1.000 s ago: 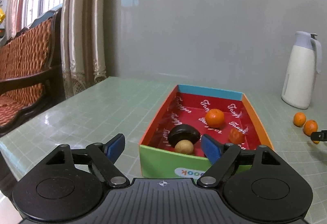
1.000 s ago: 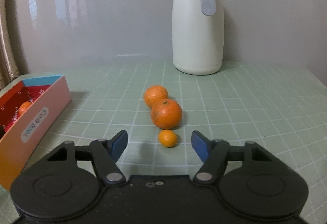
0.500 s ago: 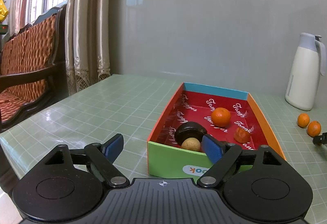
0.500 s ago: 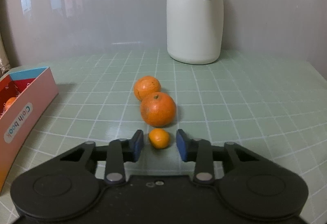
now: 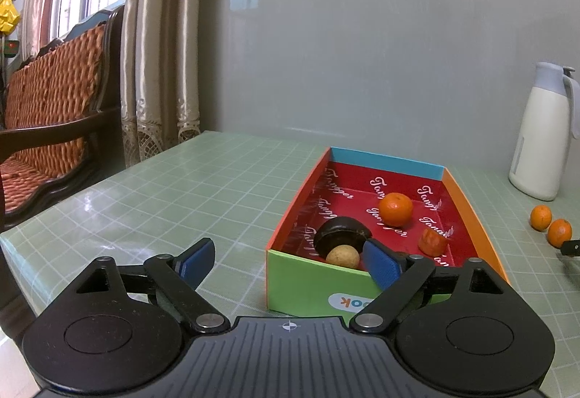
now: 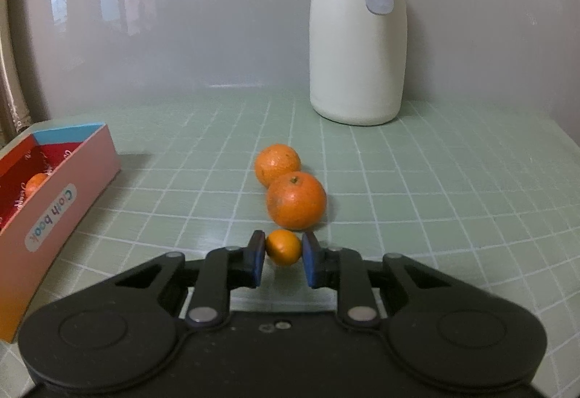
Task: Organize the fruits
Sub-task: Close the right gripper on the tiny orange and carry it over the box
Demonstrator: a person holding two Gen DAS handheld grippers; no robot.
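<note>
My right gripper (image 6: 283, 254) is shut on a small kumquat-sized orange (image 6: 283, 251) low over the green table. Just beyond it lie a bigger orange (image 6: 296, 200) and another orange (image 6: 277, 164), touching each other. The colourful box (image 5: 467, 202) with a red inside holds an orange (image 5: 395, 209), a small red-orange fruit (image 5: 432, 241), a dark round fruit (image 5: 340, 233) and a tan round fruit (image 5: 343, 256). My left gripper (image 5: 286, 262) is open and empty, at the box's near left corner. The two loose oranges (image 5: 550, 224) show at the far right in the left wrist view.
A white jug (image 6: 357, 46) with a grey-blue lid stands at the back by the wall. The box (image 6: 54, 213) sits left of my right gripper. A wooden sofa (image 5: 47, 129) and curtains (image 5: 159, 46) are left of the table.
My right gripper moved forward and closed onto the small orange. My left gripper drifted left and back from the box, staying open.
</note>
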